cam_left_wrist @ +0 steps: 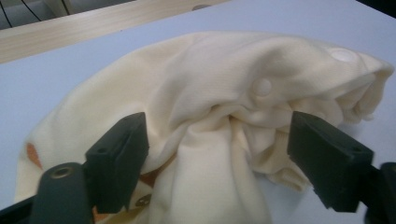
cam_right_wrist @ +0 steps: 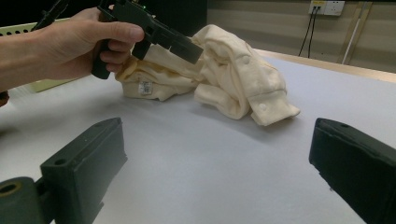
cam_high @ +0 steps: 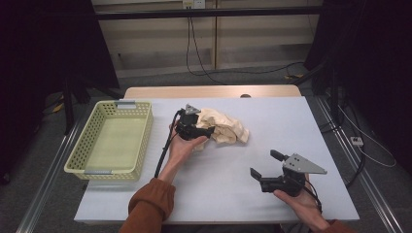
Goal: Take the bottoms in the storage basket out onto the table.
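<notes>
Item 1, nearest: right tool [cam_high: 263, 165], held in the person's right hand [cam_high: 302, 200] at the near right of the worktop [cam_high: 272, 126]. Jaws stand wide apart with bare worktop between them, pointing left toward the cloth. The forearm behind is cut off by the bottom edge of the high view.

Item 2: left tool [cam_high: 208, 130], held in the left hand [cam_high: 182, 145], rust-coloured sleeve [cam_high: 148, 204] running off the bottom edge. Jaws apart, straddling a bunched fold of cloth in the left gripper view; the pads do not appear to press on it, though the left pad's inner face is partly masked by fabric. A black cable [cam_high: 164, 153] trails back toward the sleeve.

Item 3: cream garment [cam_high: 226, 125], crumpled in a heap near the centre of the worktop, just right of the left tool. Snap buttons [cam_left_wrist: 262, 87] and a small white label [cam_right_wrist: 145, 87] visible; orange patches [cam_left_wrist: 32, 155] at one edge, their shape hard to make out. Its underside and full outline are hidden in the folds.

Item 4, left: pale yellow-green perforated basket [cam_high: 77, 150], well apart from the garment, near the worktop's left edge.

Item 5, farthest: wooden edge strip [cam_high: 214, 91] behind the worktop; cables [cam_high: 194, 53] on the dim floor beyond.
</notes>
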Demonstrator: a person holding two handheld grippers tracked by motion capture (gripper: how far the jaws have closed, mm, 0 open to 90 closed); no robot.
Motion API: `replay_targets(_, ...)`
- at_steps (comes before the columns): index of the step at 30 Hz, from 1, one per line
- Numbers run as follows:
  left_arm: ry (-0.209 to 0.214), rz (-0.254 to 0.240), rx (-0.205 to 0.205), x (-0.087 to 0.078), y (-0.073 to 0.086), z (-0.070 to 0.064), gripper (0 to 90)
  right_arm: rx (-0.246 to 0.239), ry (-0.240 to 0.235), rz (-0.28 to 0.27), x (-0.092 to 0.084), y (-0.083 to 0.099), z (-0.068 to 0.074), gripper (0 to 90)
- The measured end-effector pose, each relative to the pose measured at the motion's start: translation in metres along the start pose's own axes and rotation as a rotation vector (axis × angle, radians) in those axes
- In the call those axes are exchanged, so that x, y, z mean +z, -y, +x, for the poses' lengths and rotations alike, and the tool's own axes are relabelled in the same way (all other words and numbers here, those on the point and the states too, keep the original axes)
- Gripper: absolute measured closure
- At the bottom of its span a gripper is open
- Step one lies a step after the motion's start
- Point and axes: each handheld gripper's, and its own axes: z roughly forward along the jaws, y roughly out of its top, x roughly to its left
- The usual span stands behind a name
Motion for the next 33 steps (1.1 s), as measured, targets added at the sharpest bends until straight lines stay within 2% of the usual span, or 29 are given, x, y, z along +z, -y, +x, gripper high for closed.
replay_targets(5,0.007,-0.025,0.008,-0.005,-0.002,0.000,11.6,0.000,0.000,0.001,0.000,0.000,0.000,3.7)
replay_targets(10,0.007,-0.053,0.014,-0.011,-0.005,0.001,10.4,0.005,0.005,0.001,-0.002,0.001,-0.001,3.7)
replay_targets(15,0.017,-0.052,0.030,-0.019,-0.007,0.003,7.4,0.003,0.008,0.003,-0.001,0.001,-0.001,3.7)
replay_targets(17,0.035,-0.056,0.042,-0.022,-0.007,0.002,7.4,0.006,0.005,0.003,-0.001,0.001,-0.001,3.7)
replay_targets(19,0.025,-0.067,0.062,-0.026,-0.008,0.001,7.3,0.002,0.006,0.006,-0.001,0.001,-0.001,3.7)
replay_targets(23,0.031,-0.090,0.070,-0.030,-0.009,-0.002,7.3,0.006,0.004,0.003,-0.001,0.001,-0.003,3.7)
replay_targets(26,0.033,-0.089,0.068,-0.030,-0.009,-0.003,7.0,0.009,0.002,0.004,-0.001,0.002,-0.004,3.7)
replay_targets(30,0.007,-0.095,0.091,-0.032,-0.009,-0.005,6.2,0.012,-0.004,0.002,0.000,0.002,-0.005,3.7)
replay_targets(33,0.007,-0.096,0.101,-0.035,-0.010,-0.007,7.2,0.012,-0.008,0.001,0.000,0.002,-0.005,3.7)
